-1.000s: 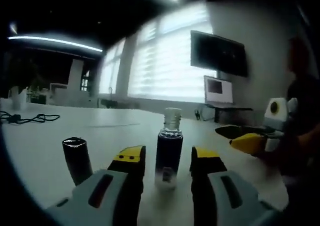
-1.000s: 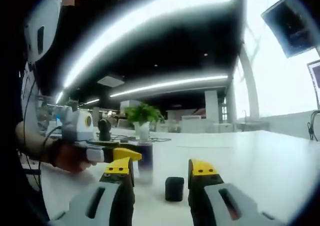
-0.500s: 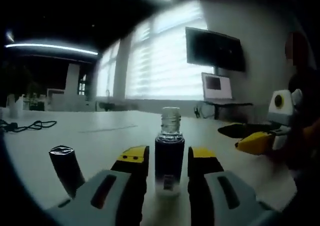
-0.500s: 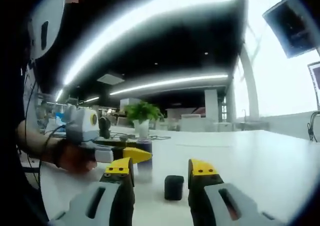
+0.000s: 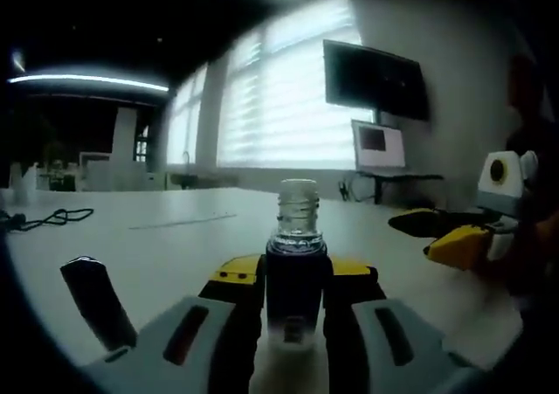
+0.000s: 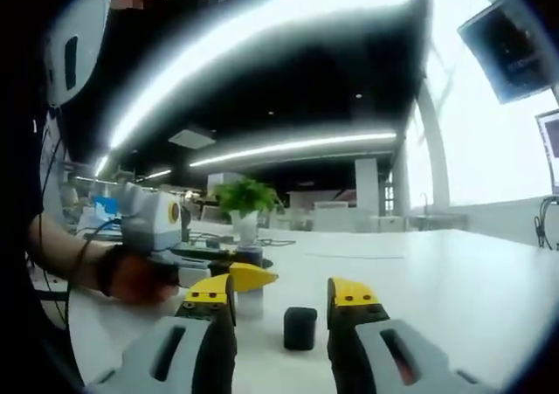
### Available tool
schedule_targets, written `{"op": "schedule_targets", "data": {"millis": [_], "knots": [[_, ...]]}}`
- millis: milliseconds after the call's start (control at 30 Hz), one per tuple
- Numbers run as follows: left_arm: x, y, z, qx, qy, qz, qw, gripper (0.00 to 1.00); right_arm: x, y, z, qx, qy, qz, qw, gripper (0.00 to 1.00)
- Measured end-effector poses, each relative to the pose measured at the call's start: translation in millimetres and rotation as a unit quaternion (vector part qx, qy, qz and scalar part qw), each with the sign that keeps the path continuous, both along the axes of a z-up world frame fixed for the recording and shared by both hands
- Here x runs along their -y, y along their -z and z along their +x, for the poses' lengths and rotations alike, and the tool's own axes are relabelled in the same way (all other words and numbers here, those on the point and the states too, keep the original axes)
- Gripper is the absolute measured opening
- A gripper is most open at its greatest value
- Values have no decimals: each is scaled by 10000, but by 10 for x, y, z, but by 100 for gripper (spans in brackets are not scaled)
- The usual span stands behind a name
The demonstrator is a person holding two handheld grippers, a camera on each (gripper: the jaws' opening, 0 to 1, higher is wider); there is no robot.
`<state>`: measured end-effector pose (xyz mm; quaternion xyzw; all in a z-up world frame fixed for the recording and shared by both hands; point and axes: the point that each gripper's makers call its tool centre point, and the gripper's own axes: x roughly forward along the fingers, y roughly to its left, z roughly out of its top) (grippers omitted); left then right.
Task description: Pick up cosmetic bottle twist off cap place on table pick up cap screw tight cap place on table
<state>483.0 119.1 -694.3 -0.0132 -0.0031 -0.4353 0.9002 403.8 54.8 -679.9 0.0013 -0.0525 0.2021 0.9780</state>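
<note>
Black cap [image 6: 300,328] stands on the desk [image 6: 454,280] between the open right tongs [image 6: 281,300]; left tongs [image 5: 294,276] clamp the uncapped bottle [image 5: 296,280].

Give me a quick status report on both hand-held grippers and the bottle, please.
Left hand-held gripper shut on uncapped cosmetic bottle, upright on white table. Right hand-held gripper open, black cap between its jaws, untouched. Nothing in the way.
</note>
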Motion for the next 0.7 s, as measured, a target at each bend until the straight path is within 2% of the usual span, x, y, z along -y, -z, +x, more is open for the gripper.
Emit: {"op": "schedule_targets", "data": {"millis": [267, 533, 700], "knots": [[-5, -2, -13, 50, -47, -6, 10000, 14, 6, 5, 3, 0, 9, -8, 10000, 34], [-36, -2, -12, -45, -68, -81, 9999, 14, -3, 30, 23, -44, -23, -51, 10000, 33], [-28, -4, -80, -5, 67, -17, 10000, 14, 14, 17, 23, -23, 21, -13, 10000, 33]]}}
